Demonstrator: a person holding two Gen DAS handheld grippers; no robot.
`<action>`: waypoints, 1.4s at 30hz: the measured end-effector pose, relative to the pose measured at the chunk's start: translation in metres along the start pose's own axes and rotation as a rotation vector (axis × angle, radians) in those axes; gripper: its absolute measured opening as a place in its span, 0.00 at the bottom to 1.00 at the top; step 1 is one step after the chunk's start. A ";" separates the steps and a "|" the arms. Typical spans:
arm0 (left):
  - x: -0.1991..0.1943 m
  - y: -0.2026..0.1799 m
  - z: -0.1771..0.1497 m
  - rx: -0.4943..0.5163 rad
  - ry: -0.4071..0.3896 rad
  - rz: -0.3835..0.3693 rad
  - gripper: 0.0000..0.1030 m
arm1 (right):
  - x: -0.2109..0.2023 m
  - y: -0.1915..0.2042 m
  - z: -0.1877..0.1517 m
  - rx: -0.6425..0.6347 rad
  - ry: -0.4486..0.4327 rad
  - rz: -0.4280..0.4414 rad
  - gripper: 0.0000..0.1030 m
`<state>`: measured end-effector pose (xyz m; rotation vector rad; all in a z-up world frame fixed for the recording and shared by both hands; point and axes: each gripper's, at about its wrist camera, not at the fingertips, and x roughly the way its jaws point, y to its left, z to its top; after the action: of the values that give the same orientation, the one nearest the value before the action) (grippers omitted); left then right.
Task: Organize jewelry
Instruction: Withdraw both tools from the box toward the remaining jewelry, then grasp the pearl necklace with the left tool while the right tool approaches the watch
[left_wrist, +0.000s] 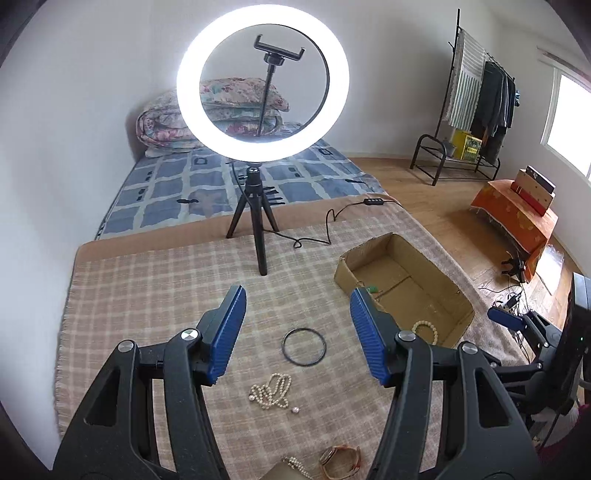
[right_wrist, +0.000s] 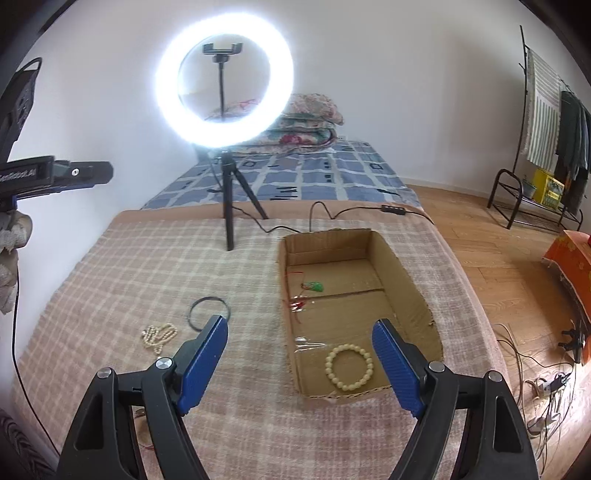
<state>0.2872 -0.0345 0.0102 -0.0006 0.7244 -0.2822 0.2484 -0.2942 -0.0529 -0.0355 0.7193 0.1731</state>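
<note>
both grippers, left (left_wrist: 298, 308) and right (right_wrist: 300, 341), gape empty; bead bracelet (right_wrist: 349, 367) in box (right_wrist: 400, 275); pearls (left_wrist: 270, 390), black ring (left_wrist: 304, 346) on blanket (left_wrist: 147, 288)

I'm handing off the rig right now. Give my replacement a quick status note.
Left gripper: open, empty, above the black ring.
Right gripper: open, empty, near the box.
Done: bead bracelet and green pendant are in the box.
Left on the blanket: black ring, pearl necklace, a loose bead, a bangle and another pearl strand.
</note>
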 end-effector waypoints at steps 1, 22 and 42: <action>-0.005 0.004 -0.005 -0.001 0.001 0.000 0.59 | 0.000 0.003 -0.001 -0.003 0.000 0.005 0.80; 0.049 0.048 -0.090 -0.057 0.189 -0.079 0.45 | 0.020 0.074 -0.059 -0.134 0.172 0.202 0.68; 0.144 0.038 -0.127 -0.013 0.395 -0.105 0.41 | 0.075 0.114 -0.101 -0.200 0.398 0.337 0.43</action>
<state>0.3167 -0.0224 -0.1825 0.0047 1.1208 -0.3834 0.2191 -0.1804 -0.1751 -0.1431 1.1017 0.5714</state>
